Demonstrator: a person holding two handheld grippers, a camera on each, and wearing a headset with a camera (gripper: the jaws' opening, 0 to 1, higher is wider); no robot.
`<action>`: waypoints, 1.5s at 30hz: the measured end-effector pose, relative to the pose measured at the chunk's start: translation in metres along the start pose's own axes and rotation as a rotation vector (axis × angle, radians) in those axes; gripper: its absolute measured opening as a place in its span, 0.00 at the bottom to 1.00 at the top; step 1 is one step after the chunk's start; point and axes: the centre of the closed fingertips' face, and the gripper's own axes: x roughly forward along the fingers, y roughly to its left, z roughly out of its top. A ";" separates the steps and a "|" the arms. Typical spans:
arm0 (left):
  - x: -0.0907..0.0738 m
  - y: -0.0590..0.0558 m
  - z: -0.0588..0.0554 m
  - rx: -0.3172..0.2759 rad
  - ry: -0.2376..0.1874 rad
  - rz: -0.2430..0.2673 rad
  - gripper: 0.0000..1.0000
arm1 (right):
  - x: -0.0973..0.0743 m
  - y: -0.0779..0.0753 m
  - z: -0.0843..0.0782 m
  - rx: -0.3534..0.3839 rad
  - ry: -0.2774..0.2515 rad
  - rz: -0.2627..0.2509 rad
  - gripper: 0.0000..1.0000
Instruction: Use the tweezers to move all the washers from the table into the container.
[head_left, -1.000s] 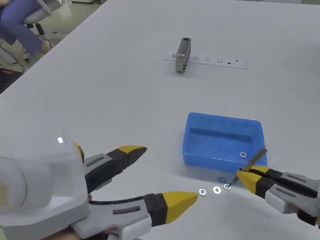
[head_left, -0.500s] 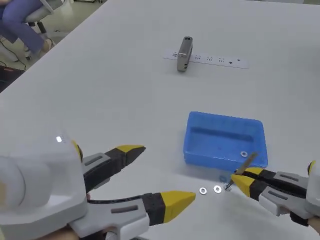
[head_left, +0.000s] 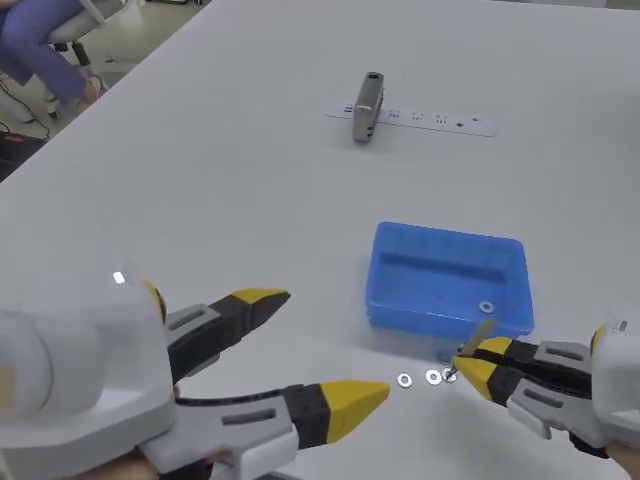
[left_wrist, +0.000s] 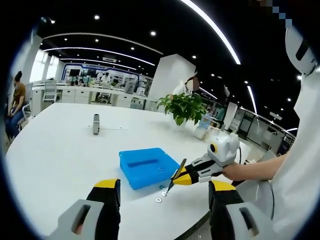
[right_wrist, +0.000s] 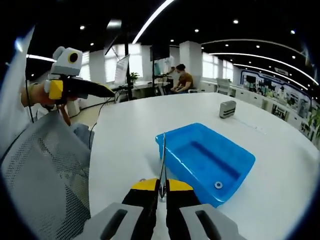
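The left gripper (head_left: 338, 345), jaws spread wide and holding nothing, hovers over the near part of the white table (head_left: 200, 200). The right gripper (head_left: 468, 360) is clamped tight on a pair of tweezers (head_left: 482, 330). The tweezers slant down toward the table, their tips at the right end of a short row of washers (head_left: 404, 381) that lies just in front of the blue container (head_left: 440, 318). Whether the tips pinch one of them cannot be told. A single washer (head_left: 486, 308) lies inside the container, near its front right corner. Farther back on the table sits a white power strip (head_left: 430, 120) with a grey block (head_left: 368, 108) across its left end. Beyond the table, the left gripper view shows a potted plant (left_wrist: 185, 106) and rows of office desks (left_wrist: 95, 94).
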 end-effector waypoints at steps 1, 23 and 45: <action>0.000 0.000 0.000 -0.001 -0.002 0.001 0.72 | -0.002 0.000 0.001 0.006 -0.009 0.003 0.02; -0.003 0.004 -0.003 -0.003 0.004 0.007 0.72 | 0.003 0.013 -0.003 -0.084 0.027 0.061 0.04; -0.005 0.009 -0.005 0.066 0.018 0.054 0.77 | -0.033 -0.028 0.079 0.043 -0.178 -0.036 0.03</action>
